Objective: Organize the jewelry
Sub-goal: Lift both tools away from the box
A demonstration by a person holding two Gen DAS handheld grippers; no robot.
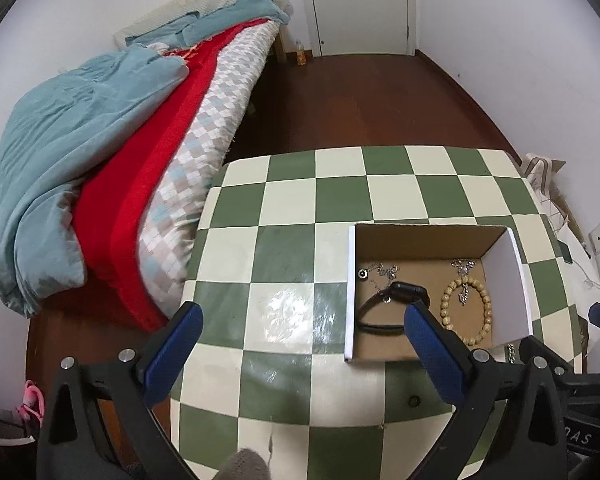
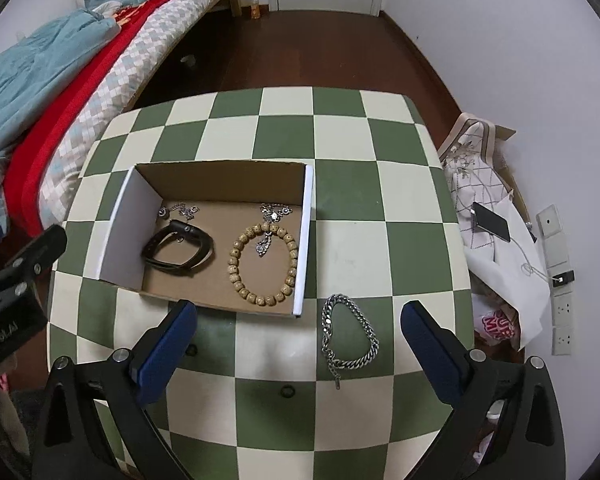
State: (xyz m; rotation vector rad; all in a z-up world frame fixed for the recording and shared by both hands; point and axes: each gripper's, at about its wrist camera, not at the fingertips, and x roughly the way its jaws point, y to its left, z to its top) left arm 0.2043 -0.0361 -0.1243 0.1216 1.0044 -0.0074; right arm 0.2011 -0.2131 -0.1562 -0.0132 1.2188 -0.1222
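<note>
A glossy tabletop (image 2: 340,216) chequered in green and cream squares is filling the foreground, standing on a dark wood floor (image 2: 324,48) beside a bed (image 1: 204,120) that is carrying a teal quilt (image 1: 72,152), a red blanket (image 1: 148,168) and a diamond-patterned cover. A white door (image 1: 362,4) is closing off the far wall, and a heap of cloth with one dark phone (image 2: 492,222) is lying to the right of the tabletop.

One shallow cardboard box (image 2: 128,224), brown inside and white outside, is sitting open on the tabletop. Inside it are lying one black strap band (image 2: 178,250), one ring of round wooden beads (image 2: 264,262) and two thin silvery chains, one (image 2: 180,211) by the band and one (image 2: 271,224) draped across the beads. One heavy metal link bracelet (image 2: 350,336) is resting on the tabletop just outside the box's near right corner.

The left hand-held gripper (image 1: 304,354) is hovering with blue-padded fingers spread wide, empty. The right hand-held gripper (image 2: 298,350) is likewise gaping, the link bracelet lying between its fingers but untouched
</note>
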